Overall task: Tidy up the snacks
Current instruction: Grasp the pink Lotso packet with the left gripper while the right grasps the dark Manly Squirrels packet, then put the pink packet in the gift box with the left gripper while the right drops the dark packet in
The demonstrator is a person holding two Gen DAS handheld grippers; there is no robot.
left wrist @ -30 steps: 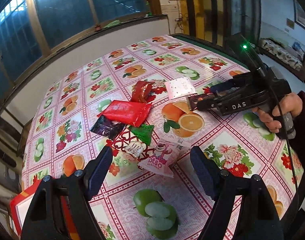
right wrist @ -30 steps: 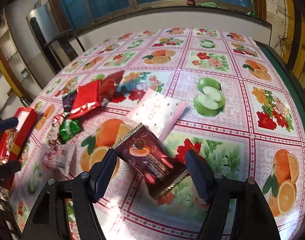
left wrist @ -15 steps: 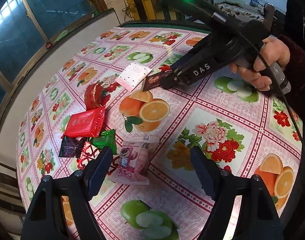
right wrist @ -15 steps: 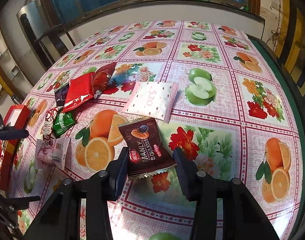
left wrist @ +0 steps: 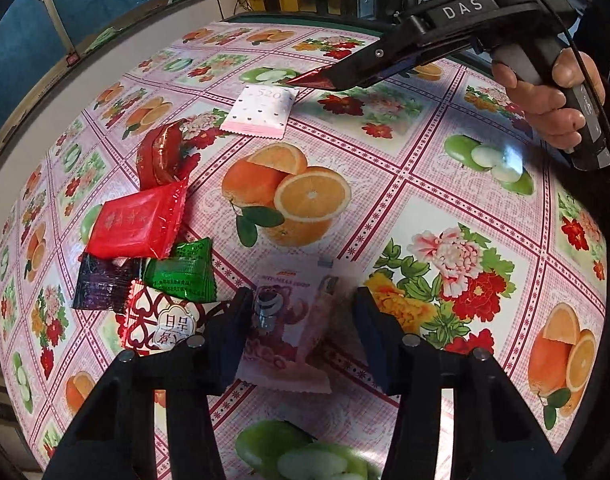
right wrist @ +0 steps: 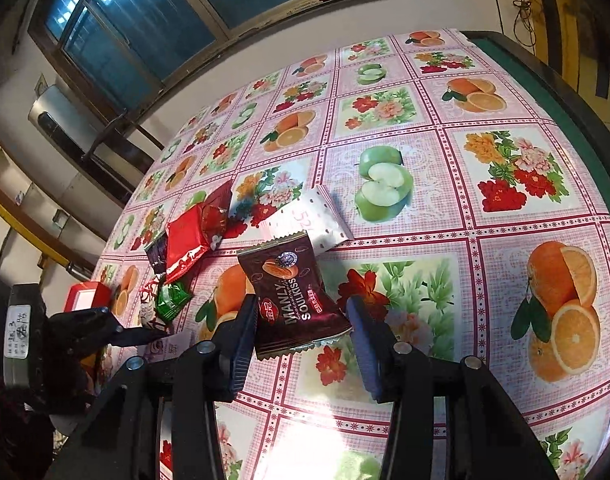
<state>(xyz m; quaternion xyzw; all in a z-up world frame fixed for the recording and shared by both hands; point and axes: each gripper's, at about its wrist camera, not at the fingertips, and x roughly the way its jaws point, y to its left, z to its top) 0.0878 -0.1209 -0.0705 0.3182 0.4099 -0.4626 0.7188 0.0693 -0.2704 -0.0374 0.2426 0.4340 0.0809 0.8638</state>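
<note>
The table (left wrist: pixel 445 184) carries a loose cluster of snack packets toward its left side. A bear-print packet (left wrist: pixel 293 332) lies nearest, between the jaws of the left gripper (left wrist: pixel 301 334). Just left of it sits a heart-pattern packet (left wrist: pixel 157 322), with a small peaked packet (left wrist: pixel 183 276) and a flat dark packet (left wrist: pixel 101 286) behind that. A large square packet (left wrist: pixel 137 226) overlaps those two, and a crumpled wrapper (left wrist: pixel 161 156) lies beyond it. Farther back and to the right, apart from the cluster, rests the "520" packet (left wrist: pixel 263 110). The right gripper (right wrist: pixel 303 322) holds the Soulkiss packet (right wrist: pixel 293 292) above the table, in front of the "520" packet.
</note>
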